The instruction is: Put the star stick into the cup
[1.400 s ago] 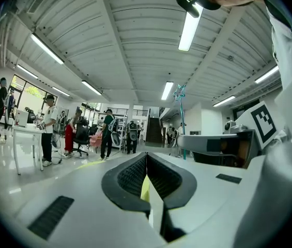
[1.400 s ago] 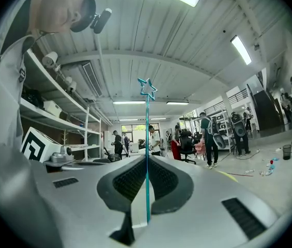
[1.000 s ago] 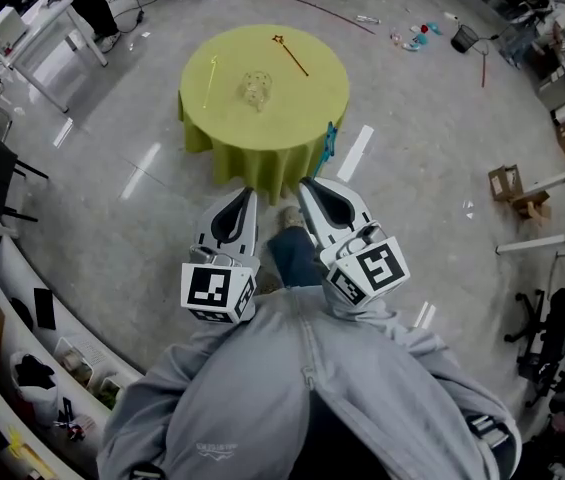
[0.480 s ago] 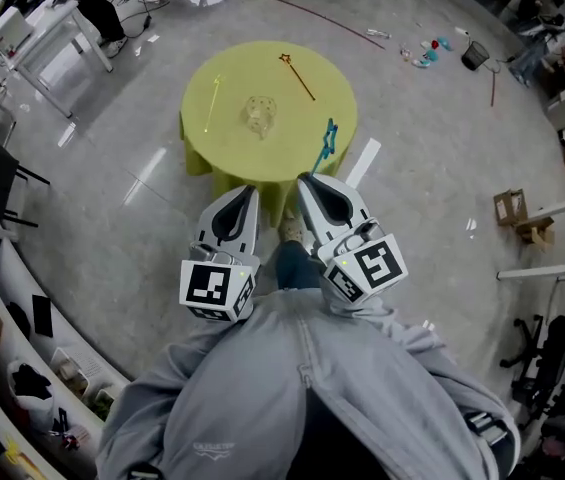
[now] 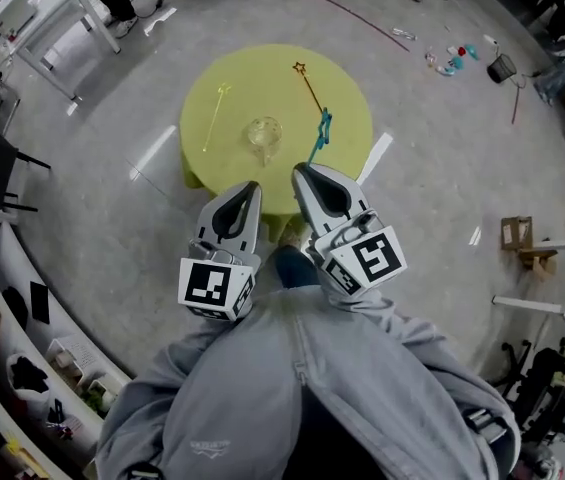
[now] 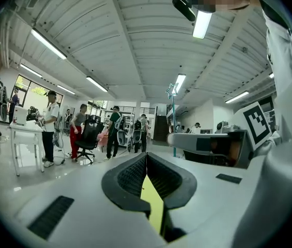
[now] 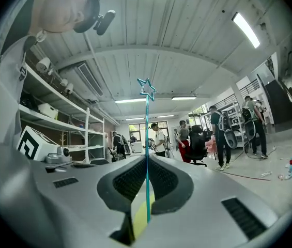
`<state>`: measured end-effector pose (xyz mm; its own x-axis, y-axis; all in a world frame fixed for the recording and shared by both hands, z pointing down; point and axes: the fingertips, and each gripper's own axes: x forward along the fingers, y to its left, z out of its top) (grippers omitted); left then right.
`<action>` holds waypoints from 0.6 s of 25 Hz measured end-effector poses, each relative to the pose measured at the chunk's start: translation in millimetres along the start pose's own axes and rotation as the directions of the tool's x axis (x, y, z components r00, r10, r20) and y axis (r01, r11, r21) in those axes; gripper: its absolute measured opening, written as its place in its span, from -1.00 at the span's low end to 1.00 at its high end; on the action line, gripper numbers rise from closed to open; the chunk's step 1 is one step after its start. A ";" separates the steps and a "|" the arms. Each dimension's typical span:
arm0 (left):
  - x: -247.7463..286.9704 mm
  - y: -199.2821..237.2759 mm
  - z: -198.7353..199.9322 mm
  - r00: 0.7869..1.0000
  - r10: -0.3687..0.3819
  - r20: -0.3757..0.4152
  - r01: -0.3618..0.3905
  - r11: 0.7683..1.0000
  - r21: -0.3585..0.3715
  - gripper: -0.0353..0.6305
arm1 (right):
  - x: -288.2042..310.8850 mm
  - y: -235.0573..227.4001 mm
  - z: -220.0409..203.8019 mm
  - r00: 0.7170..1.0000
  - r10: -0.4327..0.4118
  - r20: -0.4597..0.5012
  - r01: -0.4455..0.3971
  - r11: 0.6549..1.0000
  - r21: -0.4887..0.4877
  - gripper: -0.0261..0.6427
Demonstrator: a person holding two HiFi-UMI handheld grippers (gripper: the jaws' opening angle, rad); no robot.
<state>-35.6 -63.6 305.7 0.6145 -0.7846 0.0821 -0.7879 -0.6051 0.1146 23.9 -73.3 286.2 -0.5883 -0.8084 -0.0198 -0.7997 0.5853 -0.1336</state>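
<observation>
One blue star stick [image 7: 147, 119] in right tool [image 7: 146, 161]

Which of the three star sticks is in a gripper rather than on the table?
The teal-blue star stick, clamped in the right gripper; the pale yellow stick and the dark gold-tipped stick lie on the round table.

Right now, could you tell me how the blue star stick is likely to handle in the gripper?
The blue star stick is very thin and clamped only at its lower end by the right gripper, so it probably wobbles. It looks light. Its length may tip the clear cup.
</observation>
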 end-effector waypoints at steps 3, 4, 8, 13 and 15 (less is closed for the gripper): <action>26.5 10.1 -0.7 1.000 0.020 -0.013 -0.020 1.000 -0.010 -0.84 | 17.7 -22.0 -3.8 1.000 0.021 -0.018 -0.020 1.000 0.017 -0.80; 35.4 12.6 0.0 1.000 0.026 -0.015 -0.026 1.000 -0.011 -0.84 | 22.8 -29.4 -4.1 0.999 0.028 -0.022 -0.028 0.999 0.020 -0.80; 70.3 20.1 6.8 0.998 0.059 -0.011 -0.059 0.998 -0.004 -0.84 | 41.4 -59.5 0.4 0.998 0.065 -0.025 -0.064 0.998 0.021 -0.80; 106.4 27.6 13.1 0.994 0.112 0.002 -0.112 0.994 0.005 -0.84 | 62.0 -91.9 1.8 0.991 0.127 -0.029 -0.127 0.992 0.024 -0.80; 114.6 33.4 15.1 0.991 0.134 0.009 -0.134 0.991 0.004 -0.84 | 70.1 -97.3 1.0 0.988 0.153 -0.033 -0.152 0.988 0.023 -0.80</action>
<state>7.9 -175.8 304.0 0.5029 -0.8599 0.0881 -0.8634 -0.4949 0.0981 60.6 -187.0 296.8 -0.7075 -0.7067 -0.0068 -0.6979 0.7001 -0.1513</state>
